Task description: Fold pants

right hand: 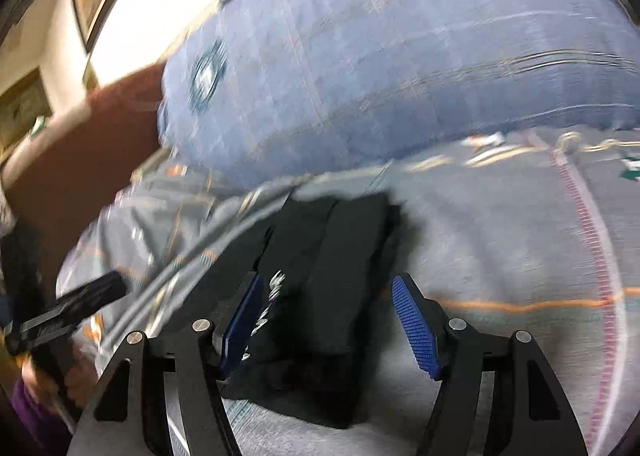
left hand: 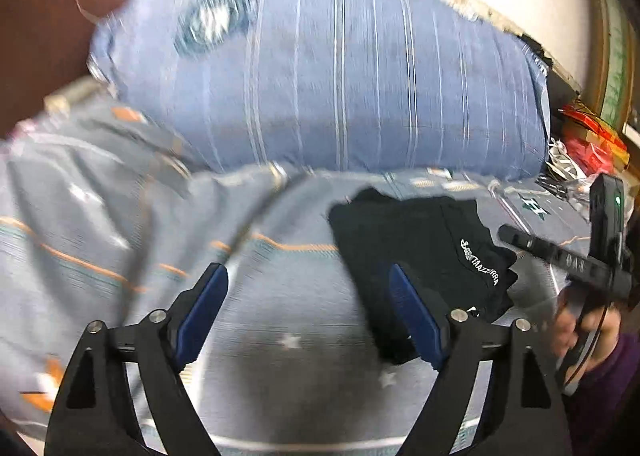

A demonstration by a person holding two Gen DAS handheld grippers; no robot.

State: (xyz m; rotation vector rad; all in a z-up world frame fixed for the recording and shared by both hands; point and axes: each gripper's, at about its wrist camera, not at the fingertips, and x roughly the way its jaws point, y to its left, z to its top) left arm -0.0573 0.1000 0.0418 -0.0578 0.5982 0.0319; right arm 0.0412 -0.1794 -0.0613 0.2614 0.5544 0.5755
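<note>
My left hand-held gripper (left hand: 304, 316) is released, its blue pads (left hand: 202, 312) spread apart with only the bedsheet (left hand: 280, 336) showing between them. The pants (left hand: 420, 248) lie folded into a compact black bundle on the bed, ahead and to the right of this gripper; its right pad stands in front of the bundle's near left edge, though I cannot tell whether it touches the cloth. White lettering (left hand: 480, 262) runs across the top of the bundle on its right side. Beyond the pants a big blue striped pillow (left hand: 320, 68) rests against the head of the bed, and at the far right edge I see my right hand (left hand: 588, 328) wrapped around the other tool's black handle. From the right wrist camera, my right hand-held gripper (right hand: 326, 316) is also released, jaws apart and gripping nothing. Here the pants (right hand: 340, 256) lie straight ahead and partly between the pads: the bundle's near end reaches into the gap, closer to the left pad (right hand: 240, 320), while the right pad (right hand: 416, 324) stands clear of it over the grey sheet (right hand: 500, 248). The bundle shows lengthwise ridges where the layers lie stacked. The pillow (right hand: 380, 56) fills the upper part of this view, just behind the pants. At the lower left my left hand (right hand: 44, 376) holds its tool, well off to the side of the bundle. Both views are blurred.
</note>
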